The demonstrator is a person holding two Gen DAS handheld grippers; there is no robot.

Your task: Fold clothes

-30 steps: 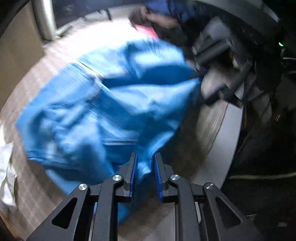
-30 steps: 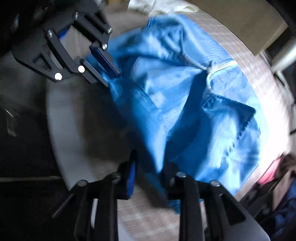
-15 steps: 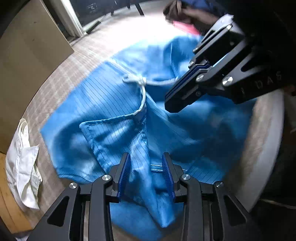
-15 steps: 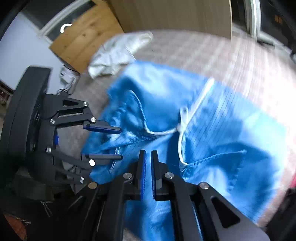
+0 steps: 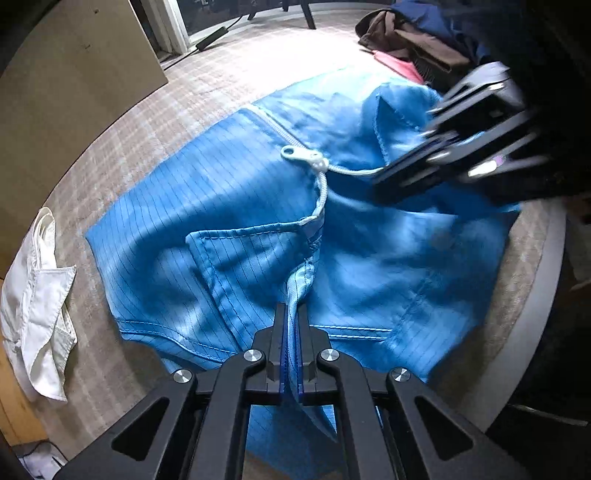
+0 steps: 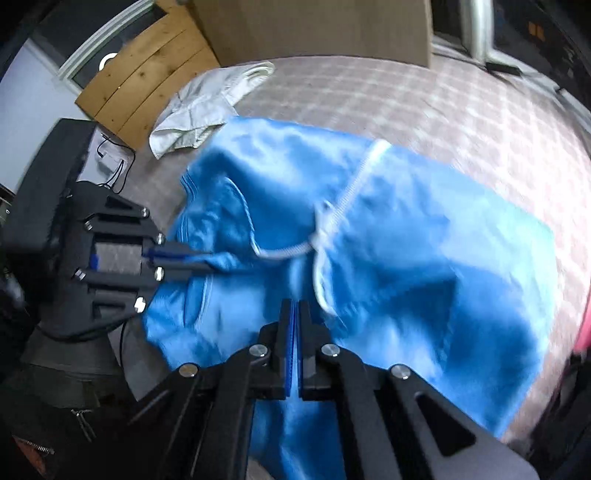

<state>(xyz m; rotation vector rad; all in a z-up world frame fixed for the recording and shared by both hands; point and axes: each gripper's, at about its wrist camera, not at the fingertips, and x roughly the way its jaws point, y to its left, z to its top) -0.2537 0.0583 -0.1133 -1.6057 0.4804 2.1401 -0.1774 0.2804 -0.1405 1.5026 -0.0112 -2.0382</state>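
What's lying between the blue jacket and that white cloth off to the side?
Nothing: in the left wrist view only bare checked tablecloth separates the blue jacket from the white garment.

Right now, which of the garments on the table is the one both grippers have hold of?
The blue zip-up garment spread in the middle: left gripper and right gripper pinch its fabric. The white garment and the dark pile lie untouched at the edges.
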